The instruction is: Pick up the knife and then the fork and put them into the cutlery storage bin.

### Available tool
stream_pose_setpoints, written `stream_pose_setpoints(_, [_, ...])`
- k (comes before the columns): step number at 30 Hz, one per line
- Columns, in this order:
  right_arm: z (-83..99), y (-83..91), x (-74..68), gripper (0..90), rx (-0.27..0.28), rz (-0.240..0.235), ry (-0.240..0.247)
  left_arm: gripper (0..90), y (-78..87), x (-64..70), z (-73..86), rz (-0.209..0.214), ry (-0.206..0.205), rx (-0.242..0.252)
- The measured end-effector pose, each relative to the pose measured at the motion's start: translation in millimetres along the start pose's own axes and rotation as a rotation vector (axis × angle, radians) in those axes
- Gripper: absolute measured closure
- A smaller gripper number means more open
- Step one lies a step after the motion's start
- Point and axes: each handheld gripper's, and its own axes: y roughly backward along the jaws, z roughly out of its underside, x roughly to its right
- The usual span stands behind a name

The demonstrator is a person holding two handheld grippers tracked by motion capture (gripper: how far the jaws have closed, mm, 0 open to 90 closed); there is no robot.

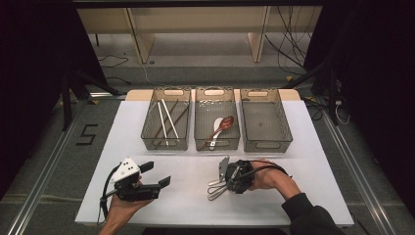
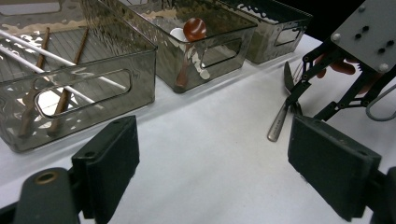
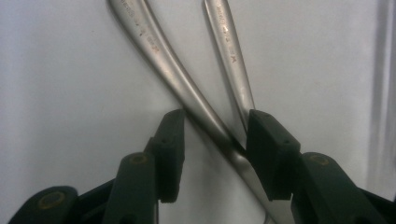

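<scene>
Several metal cutlery pieces (image 1: 216,189) lie together on the white table (image 1: 186,196) at front centre. My right gripper (image 1: 230,180) points down onto them. In the right gripper view two steel handles cross, one (image 3: 159,51) running between the jaws and another (image 3: 231,51) passing by the right jaw. That gripper (image 3: 215,135) is open, its jaws either side of the first handle with a gap left. My left gripper (image 1: 157,173) is held low at front left, open and holding nothing (image 2: 219,163). It faces a fork (image 2: 280,121) and the right gripper (image 2: 299,100).
Three smoky clear bins stand in a row at the back. The left bin (image 1: 165,145) holds white and brown chopsticks (image 1: 166,120). A white spoon and a brown one (image 1: 222,125) lie in the middle bin (image 1: 217,145). The right bin (image 1: 266,145) has nothing in it.
</scene>
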Motion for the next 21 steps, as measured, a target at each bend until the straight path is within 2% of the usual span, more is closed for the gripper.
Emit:
stream_pose_setpoints(4, [-1.2, -0.1, 2.2, 57.7, -0.016, -0.016, -0.001, 16.0, 0.2, 0.6, 0.0, 0.001, -0.001, 0.001])
stream_pose_setpoints(12, [-4.5, -1.2, 1.9, 59.4, -0.029, -0.014, 0.011, 16.0, -0.2, 2.0, 0.2, 0.008, -0.01, -0.005])
stream_pose_setpoints(21, [-9.4, -1.1, -1.8, 65.6, -0.063, -0.014, 0.059, 16.0, -0.7, 3.0, 0.2, 0.009, -0.013, -0.005])
